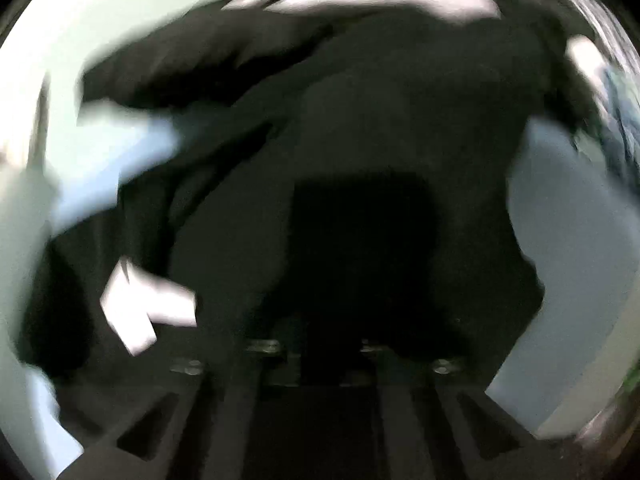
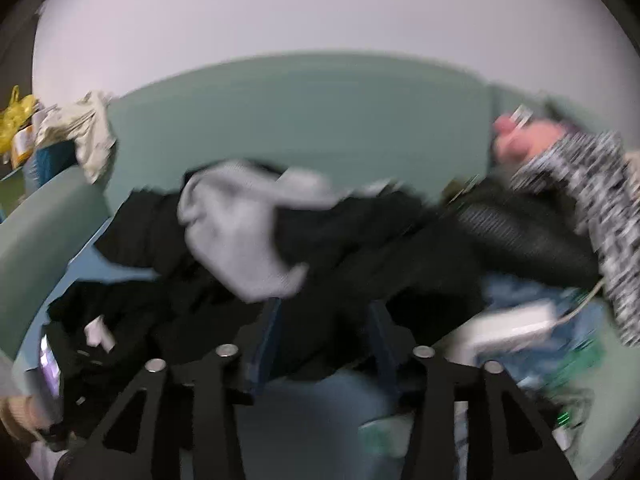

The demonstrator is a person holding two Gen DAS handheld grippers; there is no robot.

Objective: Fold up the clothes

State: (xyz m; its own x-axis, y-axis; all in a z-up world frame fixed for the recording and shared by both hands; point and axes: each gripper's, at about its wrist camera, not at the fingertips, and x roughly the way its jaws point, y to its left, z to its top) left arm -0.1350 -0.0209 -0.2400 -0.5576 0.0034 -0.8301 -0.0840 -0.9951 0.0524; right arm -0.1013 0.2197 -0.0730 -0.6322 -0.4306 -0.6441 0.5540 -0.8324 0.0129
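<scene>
L tongs pinching black garment; R tongs spread above same garment, w/ grey lining.

A yellow plastic bag sat at the far left beside a crumpled pale cloth draped over a teal container. A sage-green wall rose behind, below a white ceiling.

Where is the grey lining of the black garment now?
In the right wrist view the grey lining lies left of centre on the black garment.
</scene>
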